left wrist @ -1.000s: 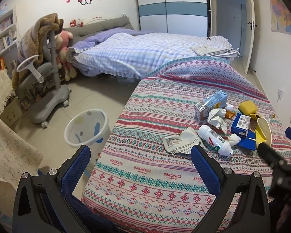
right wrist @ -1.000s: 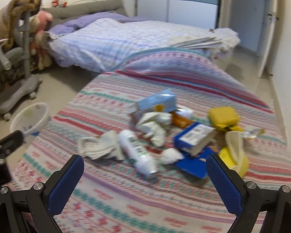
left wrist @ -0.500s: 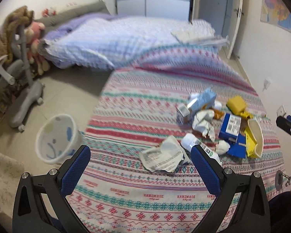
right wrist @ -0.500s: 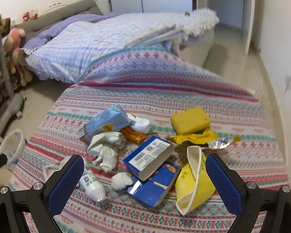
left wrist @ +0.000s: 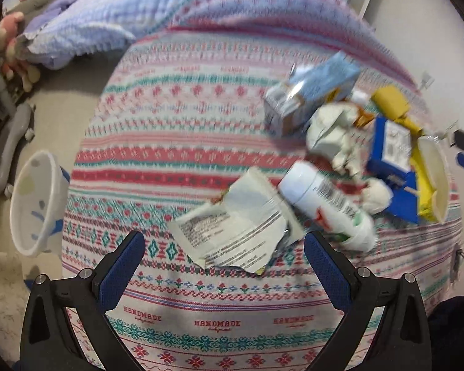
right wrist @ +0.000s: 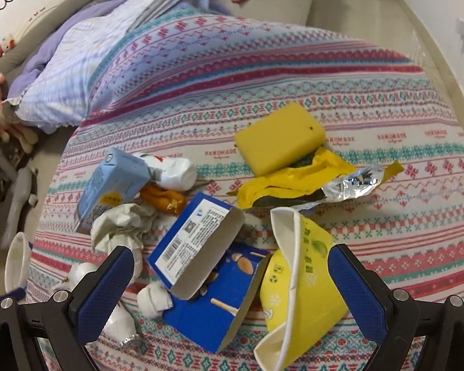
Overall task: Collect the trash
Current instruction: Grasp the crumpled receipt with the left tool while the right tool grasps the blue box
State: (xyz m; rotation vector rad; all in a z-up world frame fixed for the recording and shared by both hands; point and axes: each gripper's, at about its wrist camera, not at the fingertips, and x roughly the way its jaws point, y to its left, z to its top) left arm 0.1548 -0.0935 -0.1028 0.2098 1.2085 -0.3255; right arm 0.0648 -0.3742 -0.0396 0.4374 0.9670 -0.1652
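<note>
The step in hand looks like the approach to a first pick: both grippers hover with jaws wide apart and empty over litter on the patterned bedspread [left wrist: 176,130]. The left gripper [left wrist: 224,258] frames a flat printed paper wrapper [left wrist: 232,232], crumpled at its near edge; the right gripper [right wrist: 232,278] frames an open blue carton [right wrist: 195,247] beside a squashed yellow cup [right wrist: 300,281]. Next comes lowering, closing, then carrying to the white bin [left wrist: 34,198] on the floor, left.

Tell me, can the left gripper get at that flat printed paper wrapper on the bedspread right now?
Probably yes. The left gripper is open, and the printed wrapper lies just ahead between its fingers with nothing on top. The white bottle sits against its right edge and could get nudged.
</note>
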